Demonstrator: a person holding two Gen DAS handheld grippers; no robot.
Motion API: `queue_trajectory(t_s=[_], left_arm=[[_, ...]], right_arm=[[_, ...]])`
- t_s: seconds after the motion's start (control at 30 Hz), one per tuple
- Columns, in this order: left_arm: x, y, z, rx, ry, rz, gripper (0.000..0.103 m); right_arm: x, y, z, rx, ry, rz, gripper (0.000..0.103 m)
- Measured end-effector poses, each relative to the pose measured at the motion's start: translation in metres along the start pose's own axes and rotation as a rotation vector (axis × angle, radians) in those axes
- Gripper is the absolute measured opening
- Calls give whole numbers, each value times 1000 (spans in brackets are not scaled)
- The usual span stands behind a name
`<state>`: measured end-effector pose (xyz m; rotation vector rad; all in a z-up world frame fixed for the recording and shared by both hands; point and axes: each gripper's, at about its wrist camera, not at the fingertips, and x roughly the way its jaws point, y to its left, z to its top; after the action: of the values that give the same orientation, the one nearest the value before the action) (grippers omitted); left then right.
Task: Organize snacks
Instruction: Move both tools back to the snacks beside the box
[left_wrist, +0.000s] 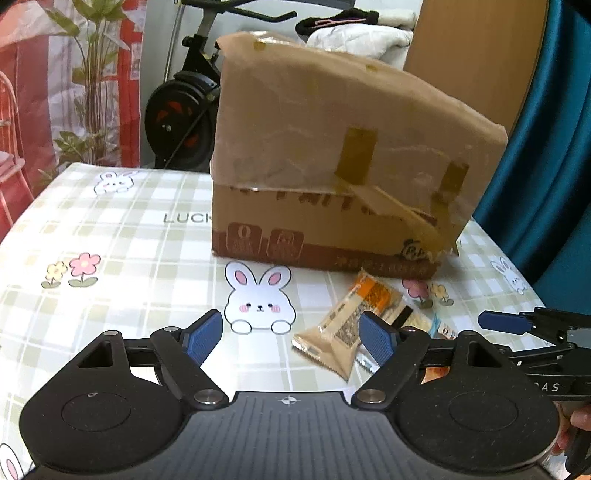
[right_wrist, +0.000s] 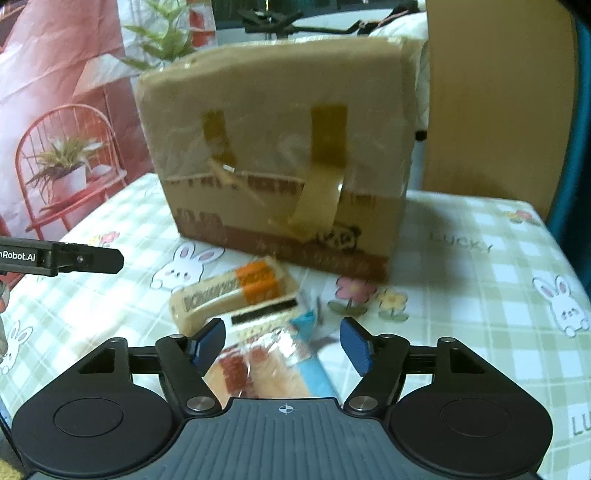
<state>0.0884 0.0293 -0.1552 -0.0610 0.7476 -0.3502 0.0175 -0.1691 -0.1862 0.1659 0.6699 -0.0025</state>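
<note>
A few snack packets lie in a heap on the checked tablecloth, in front of a taped cardboard box. A beige packet rests by the right pad of my left gripper, which is open and holds nothing. One with an orange end lies behind it. In the right wrist view my right gripper stands open over a packet with red print and a blue edge; its pads do not touch it. Beyond are the orange-ended packet, a white packet with a black stripe and the box.
A finger of the right gripper reaches in from the right, and a finger of the left gripper from the left. Behind the table stand an exercise bike, a wooden board and a teal curtain.
</note>
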Motion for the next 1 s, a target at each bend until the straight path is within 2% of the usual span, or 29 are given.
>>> queue_trajectory(t_s=[0.1,0.13,0.17,0.37,0.6,1.0], left_arm=[[1,1,-2,-8,5,1,82],[1,2,-3,-11,6,3,83],[0,2,-4,-14,6,4,83],[2,3,-8,-21,21,8,82],[5,-3,-14,-16,43,-12,82],[11,-12,-22,3,66,-22,82]], right_arm=[[5,5,3,-23,13,-1,77],[7,8,4,-40,22,-8,85],[9,10,4,-52,26,-14,88],[13,15,-2,-80,62,11,89],[6,10,-8,-120,79,-5,91],[8,-3,-25,-88,120,8,92]])
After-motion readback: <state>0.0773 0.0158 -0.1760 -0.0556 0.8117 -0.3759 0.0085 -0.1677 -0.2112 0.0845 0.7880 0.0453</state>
